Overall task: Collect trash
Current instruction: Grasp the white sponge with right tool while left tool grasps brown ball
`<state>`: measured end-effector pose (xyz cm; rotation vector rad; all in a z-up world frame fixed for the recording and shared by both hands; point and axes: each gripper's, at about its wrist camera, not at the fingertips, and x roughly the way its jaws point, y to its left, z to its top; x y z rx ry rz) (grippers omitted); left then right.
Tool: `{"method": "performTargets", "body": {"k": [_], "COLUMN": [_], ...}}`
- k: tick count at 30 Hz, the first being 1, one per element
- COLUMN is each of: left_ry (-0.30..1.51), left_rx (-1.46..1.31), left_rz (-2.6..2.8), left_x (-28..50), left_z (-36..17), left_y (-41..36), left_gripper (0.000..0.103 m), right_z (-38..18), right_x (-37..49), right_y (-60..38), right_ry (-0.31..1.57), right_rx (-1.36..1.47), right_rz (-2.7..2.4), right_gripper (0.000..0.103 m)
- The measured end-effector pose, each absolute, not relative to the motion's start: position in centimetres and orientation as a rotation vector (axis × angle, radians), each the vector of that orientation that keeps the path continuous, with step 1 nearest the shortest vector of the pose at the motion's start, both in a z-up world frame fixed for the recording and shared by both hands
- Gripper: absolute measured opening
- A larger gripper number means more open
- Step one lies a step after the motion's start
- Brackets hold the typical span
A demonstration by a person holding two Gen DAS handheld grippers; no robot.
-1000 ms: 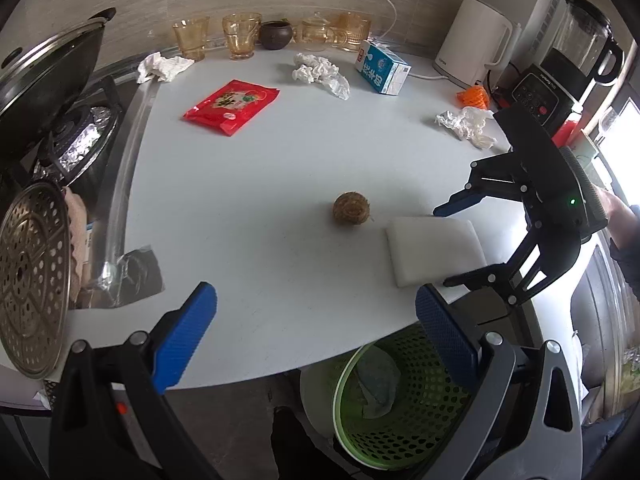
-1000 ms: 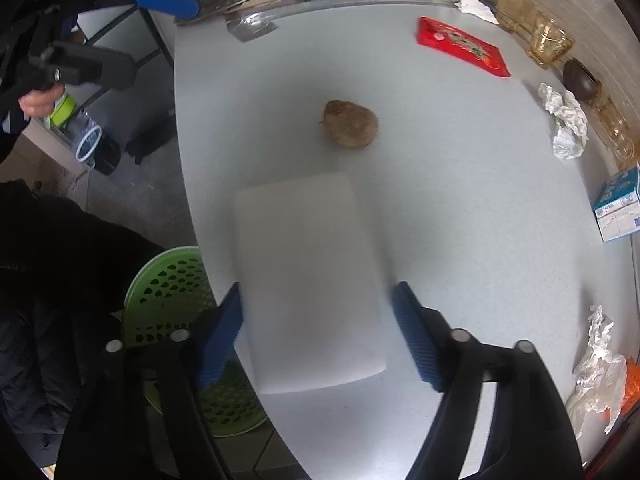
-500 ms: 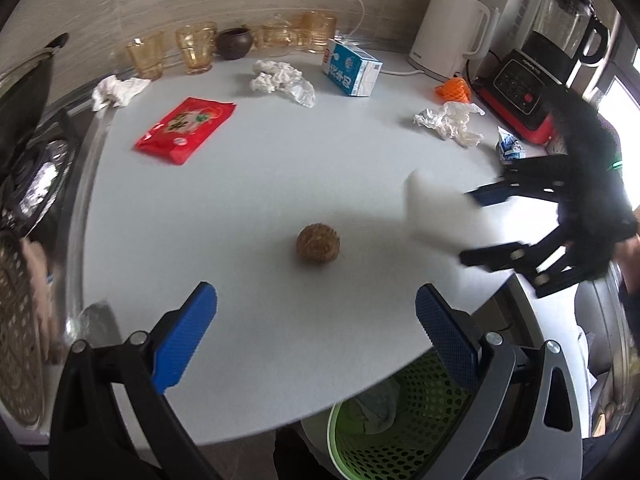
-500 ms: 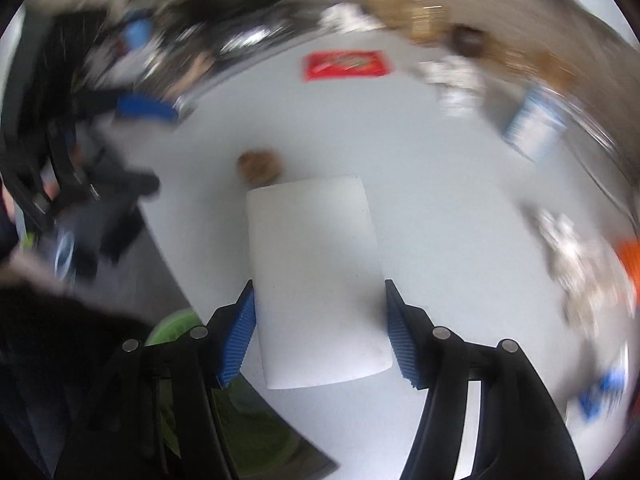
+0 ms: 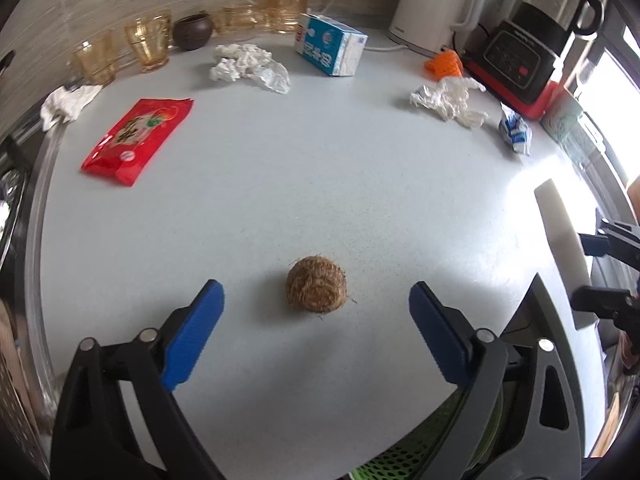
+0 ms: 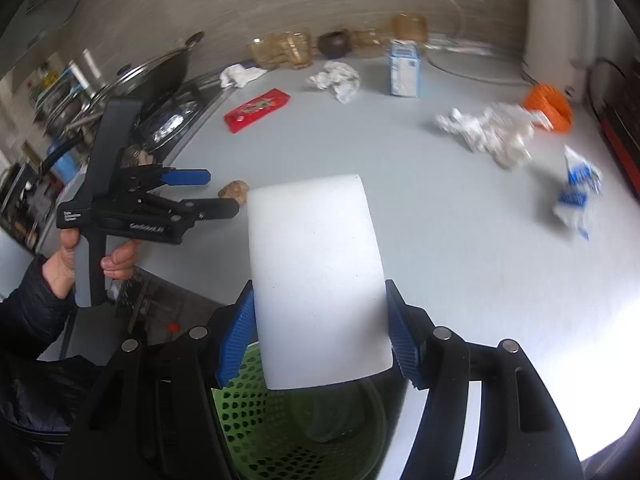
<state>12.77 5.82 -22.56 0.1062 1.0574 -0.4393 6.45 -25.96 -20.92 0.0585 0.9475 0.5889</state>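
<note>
The right tool (image 6: pixel 320 336) is clamped on a flat white rectangular foam pad (image 6: pixel 316 280): its blue pads press both long edges near the pad's lower end. The pad is lifted clear of the pale grey bench (image 6: pixel 460 240), and its lower end hangs over a green perforated plastic basket (image 6: pixel 248 412) that stands below the bench edge. In the left wrist view the same pad (image 5: pixel 560 252) shows edge-on at the far right, tilted, with the right tool's (image 5: pixel 600 268) dark fingers on either side.

The left tool (image 5: pixel 316 344) stands with its jaws well apart, though they have just been closing a little. A brown fibrous ball (image 5: pixel 316 290) lies on the bench (image 5: pixel 280 200) between and just ahead of the blue fingertips (image 5: pixel 200 320), touching neither. From the right wrist view a hand (image 6: pixel 80 256) in a dark sleeve (image 6: pixel 28 320) grips the left tool's (image 6: pixel 216 194) handle, and the ball (image 6: pixel 234 191) sits right at its tips.

Other rubbish lies scattered farther back: a red foil snack packet (image 5: pixel 136 140), a crumpled white tissue (image 5: pixel 248 66) near the amber glasses (image 5: pixel 148 42), a blue-and-white carton (image 5: pixel 330 50), another crumpled white wrapper (image 5: pixel 448 100), a small blue-and-white packet (image 5: pixel 516 134) and an orange mesh scrap (image 5: pixel 444 65). A white kettle (image 5: pixel 436 4) and a black-and-red blender (image 5: pixel 536 40) stand at the back right.
</note>
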Motion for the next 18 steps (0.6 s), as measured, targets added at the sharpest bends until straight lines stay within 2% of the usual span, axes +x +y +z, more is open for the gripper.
{"method": "performTargets", "body": {"k": [10,18], "left_ry": [1.073,1.050], "left_rx": [0.184,0.221], "left_rz": [-0.442,-0.402], "left_x": [13.7,13.8], "left_z": [-23.9,-24.0], "left_y": [5.2,4.9], "left_gripper": [0.074,0.053], "right_z": [-21.0,-20.6], "right_x": [4.1,3.0], "right_y": [-26.8,-26.9], "right_ry": [0.941,0.932], "right_rx": [0.136,0.148], "right_rz": [0.490,0.469], "right_gripper": [0.062,0.062]}}
